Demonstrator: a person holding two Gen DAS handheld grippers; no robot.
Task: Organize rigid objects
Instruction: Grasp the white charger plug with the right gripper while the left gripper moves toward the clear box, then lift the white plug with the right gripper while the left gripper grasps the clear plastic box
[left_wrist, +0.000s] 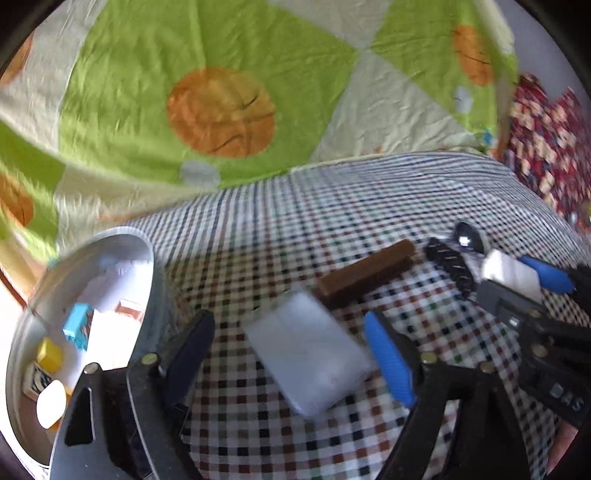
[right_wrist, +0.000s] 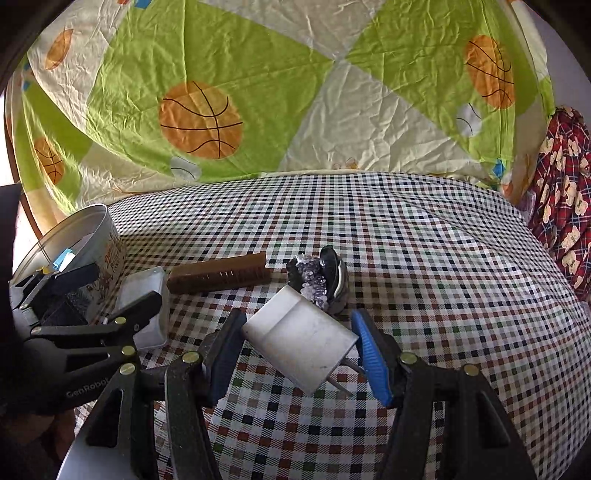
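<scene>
White plastic filled the middle of the right wrist view: a plug-in charger (right_wrist: 301, 345) was clamped between the jaws of the right gripper (right_wrist: 295, 354), its two metal prongs pointing toward the lower right of the frame, above the checked cloth of the desk (right_wrist: 424, 258). In the left wrist view the left gripper (left_wrist: 295, 347) had its jaws apart around a pale translucent box (left_wrist: 310, 347) at centre frame; no pad clearly pressed on it, and blur hid whether it touched.

A round metal tin (left_wrist: 147, 266) sat at the lower left of that view, already holding small blocks. A brown bar (right_wrist: 218, 277) lay just beyond the box, and a dark beaded cluster (right_wrist: 310, 280) with a spoon (right_wrist: 332, 269) sat mid-frame in the right view.

Risks, as a judgement: the charger was held slantwise, so it could twist or slip out on the way to the tin. The two grippers stood close together, so they could collide. Closing off-centre on the box might push it into the brown bar.
</scene>
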